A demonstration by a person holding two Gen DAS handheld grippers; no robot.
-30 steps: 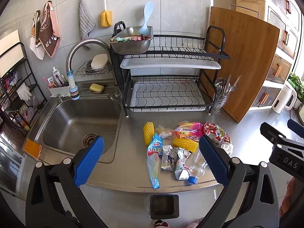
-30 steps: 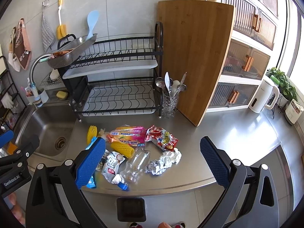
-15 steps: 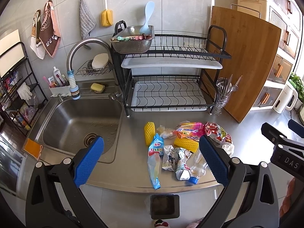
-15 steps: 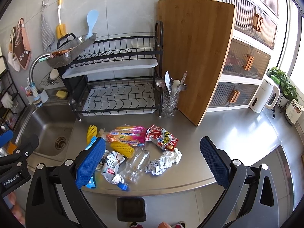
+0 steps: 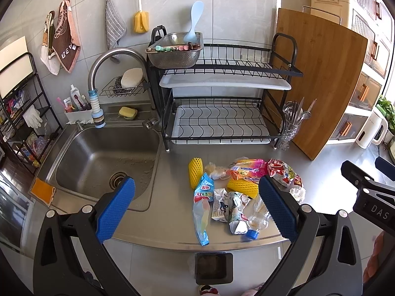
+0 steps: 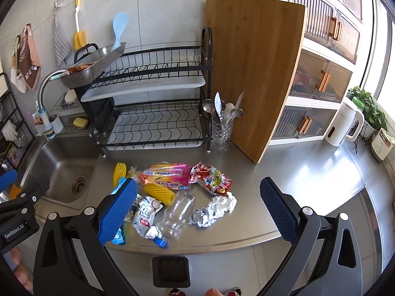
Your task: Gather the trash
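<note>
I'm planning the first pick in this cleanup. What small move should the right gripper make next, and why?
Probably lower the open right gripper onto the clear bottle: it lies nearest the counter edge, roughly between the fingers, and neither gripper holds anything.

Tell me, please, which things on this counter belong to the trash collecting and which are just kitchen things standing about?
For the job:
- plastic bottle
- pink candy wrapper
- red snack bag
- crumpled foil
- yellow foam nets
- blue wrapper

Just standing about:
- dish rack
- cutting board
- cutlery glass
- kettle
- sink
</note>
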